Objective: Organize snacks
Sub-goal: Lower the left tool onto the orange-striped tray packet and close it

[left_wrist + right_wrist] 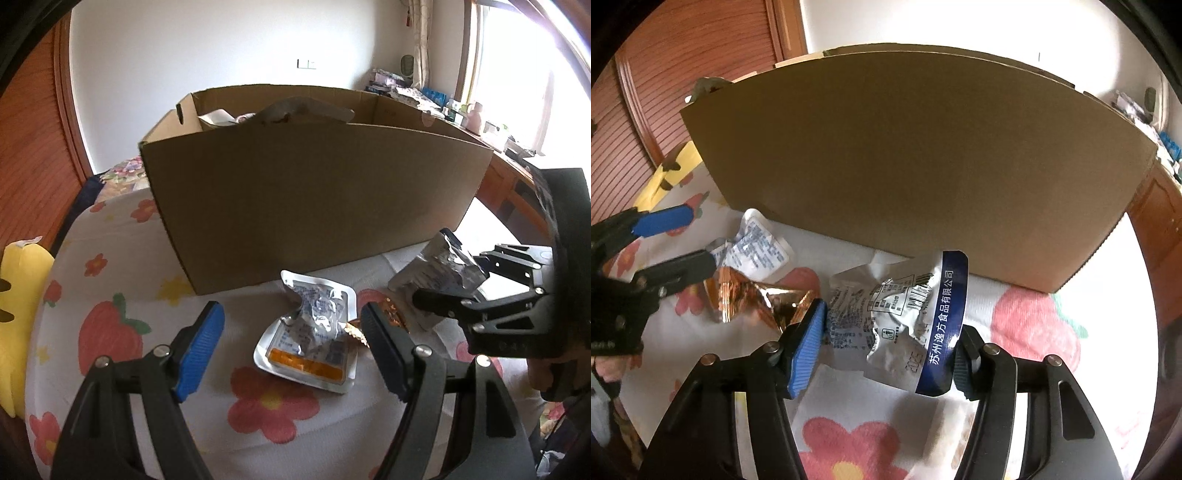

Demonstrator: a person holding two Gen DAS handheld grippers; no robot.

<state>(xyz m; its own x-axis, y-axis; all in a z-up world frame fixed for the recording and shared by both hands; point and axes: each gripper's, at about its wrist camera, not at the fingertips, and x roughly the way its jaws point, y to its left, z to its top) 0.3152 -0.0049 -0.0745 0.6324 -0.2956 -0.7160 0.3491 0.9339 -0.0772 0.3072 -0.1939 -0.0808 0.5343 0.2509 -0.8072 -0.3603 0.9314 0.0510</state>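
Note:
A silver snack packet with an orange strip [310, 343] lies crumpled on the flowered cloth, between the spread blue-padded fingers of my left gripper [291, 317], which is open and not touching it. My right gripper [886, 350] is shut on a silver packet with a dark blue edge [905, 317]; both pads press its sides. A gold-brown wrapper [757, 299] lies between the two packets. The brown cardboard box [314, 206] stands right behind them, open on top with some items inside. From the left wrist view the right gripper [424, 299] shows at the right.
The flowered cloth [110, 258] covers the surface under everything. A yellow soft thing [22, 295] lies at its left edge. A reddish wooden door [683, 74] is at the back left, and a cluttered shelf [424, 96] runs by the window at the right.

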